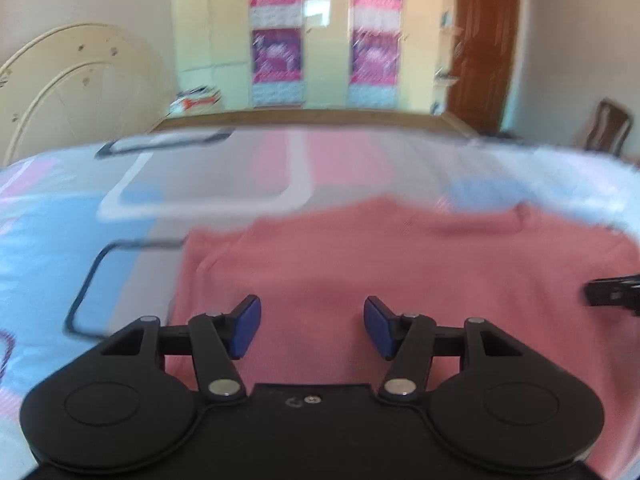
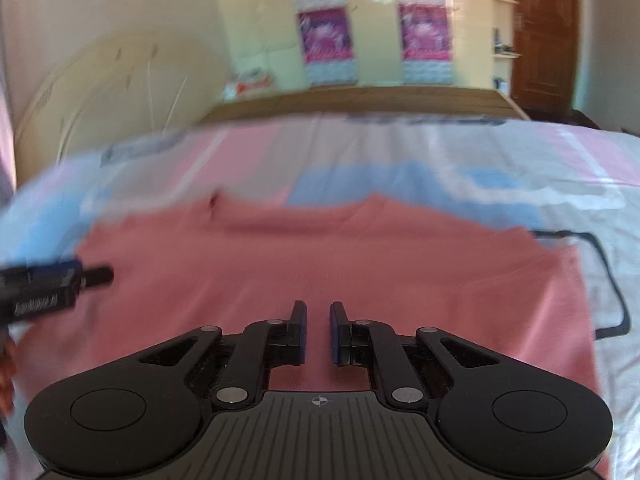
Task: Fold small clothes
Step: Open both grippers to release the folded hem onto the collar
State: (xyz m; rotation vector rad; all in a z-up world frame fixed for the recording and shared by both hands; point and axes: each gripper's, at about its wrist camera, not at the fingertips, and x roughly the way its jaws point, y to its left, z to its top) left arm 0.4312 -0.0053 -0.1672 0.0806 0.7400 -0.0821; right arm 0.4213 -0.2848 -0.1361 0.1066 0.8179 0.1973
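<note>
Pink garment (image 1: 400,272) lies flat on bed — long axis crosswise.

A bed with a patterned sheet (image 1: 60,216) in pale blue, pink and white fills the lower part of both views. At 12 o'clock stands a cream wardrobe (image 1: 324,40) with purple and pink panels. At 10 o'clock a pale curved headboard (image 1: 76,92) leans on the wall. At 2 o'clock is a brown wooden door (image 2: 544,36), with small shelves (image 2: 505,28) just beside it. Soft daylight.
</note>
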